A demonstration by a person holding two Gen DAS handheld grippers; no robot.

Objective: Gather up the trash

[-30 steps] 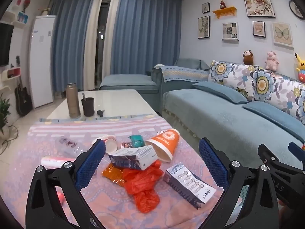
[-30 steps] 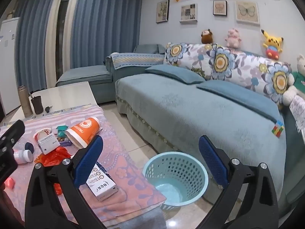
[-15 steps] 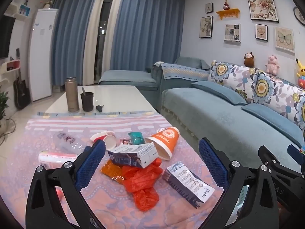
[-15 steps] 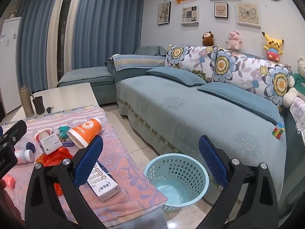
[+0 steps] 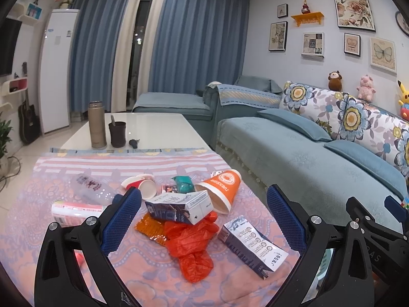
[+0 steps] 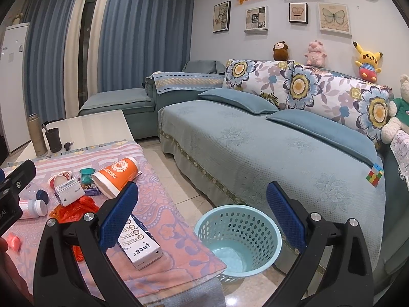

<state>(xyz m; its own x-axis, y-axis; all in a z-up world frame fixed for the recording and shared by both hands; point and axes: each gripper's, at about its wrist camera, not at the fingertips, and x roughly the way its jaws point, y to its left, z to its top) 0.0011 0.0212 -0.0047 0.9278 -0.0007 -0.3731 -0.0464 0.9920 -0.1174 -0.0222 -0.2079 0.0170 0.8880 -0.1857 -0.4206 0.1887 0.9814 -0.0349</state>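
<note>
Trash lies on the pink patterned cloth (image 5: pixel 158 276) of the low table: an orange paper cup (image 5: pixel 222 186) on its side, a crushed blue-white carton (image 5: pixel 179 206), a red plastic bag (image 5: pixel 191 245), a long white carton (image 5: pixel 253 244), a red-white small cup (image 5: pixel 140 183), a clear bottle (image 5: pixel 89 188). My left gripper (image 5: pixel 203 220) is open and empty above the pile. My right gripper (image 6: pixel 202 220) is open and empty, over the floor near the turquoise basket (image 6: pixel 237 238), which stands empty beside the table. The long carton (image 6: pixel 139 243) lies by the right gripper's left finger.
A blue sofa (image 6: pixel 268 148) with floral cushions runs along the right. A metal flask (image 5: pixel 97 125), a dark cup (image 5: pixel 117 134) and keys stand on the bare white far half of the table. A Rubik's cube (image 6: pixel 374 177) lies on the sofa. The right gripper's body (image 5: pixel 378 232) shows at the left view's right edge.
Both views have shifted slightly; the trash pile sits a little lower and nearer in the left wrist view. Both grippers stay open and empty.
</note>
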